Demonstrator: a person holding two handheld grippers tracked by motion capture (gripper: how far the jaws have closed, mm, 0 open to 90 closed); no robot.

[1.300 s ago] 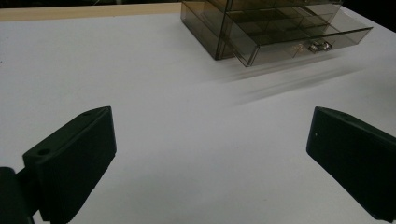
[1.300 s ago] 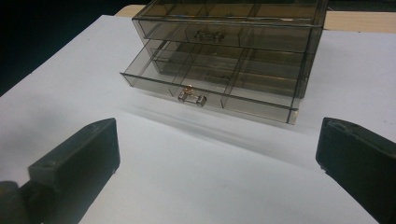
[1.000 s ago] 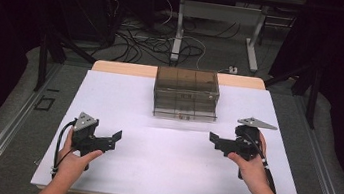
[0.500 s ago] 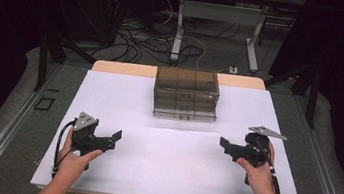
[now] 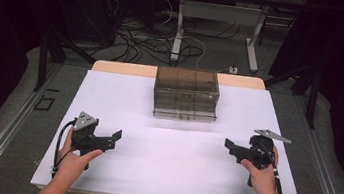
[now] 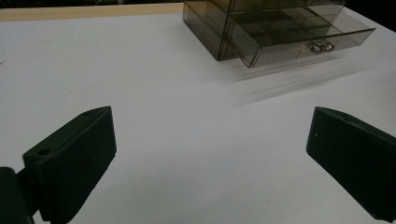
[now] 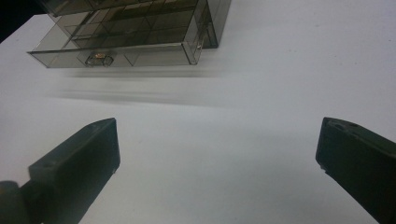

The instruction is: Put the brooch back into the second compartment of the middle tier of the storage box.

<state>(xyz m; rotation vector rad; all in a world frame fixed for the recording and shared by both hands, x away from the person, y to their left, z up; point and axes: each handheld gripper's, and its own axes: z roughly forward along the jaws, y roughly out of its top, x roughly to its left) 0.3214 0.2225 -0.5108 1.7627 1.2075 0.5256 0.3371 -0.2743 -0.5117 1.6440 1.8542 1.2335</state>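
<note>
While spread wide and empty at lower left (image 5: 109, 138) and lower right (image 5: 234, 148), flanking smoky drawer box (image 5: 186, 94) at upper centre.

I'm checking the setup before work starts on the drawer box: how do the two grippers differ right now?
The left gripper lies flatter, its grey plate over the body; the right gripper is tipped, its grey plate jutting out to the side. The left gripper sits nearer the table's front edge; the right sits slightly farther up. Both have jaws wide apart, hold nothing, and point toward the smoky plastic drawer box, whose bottom drawer stands pulled out.
</note>
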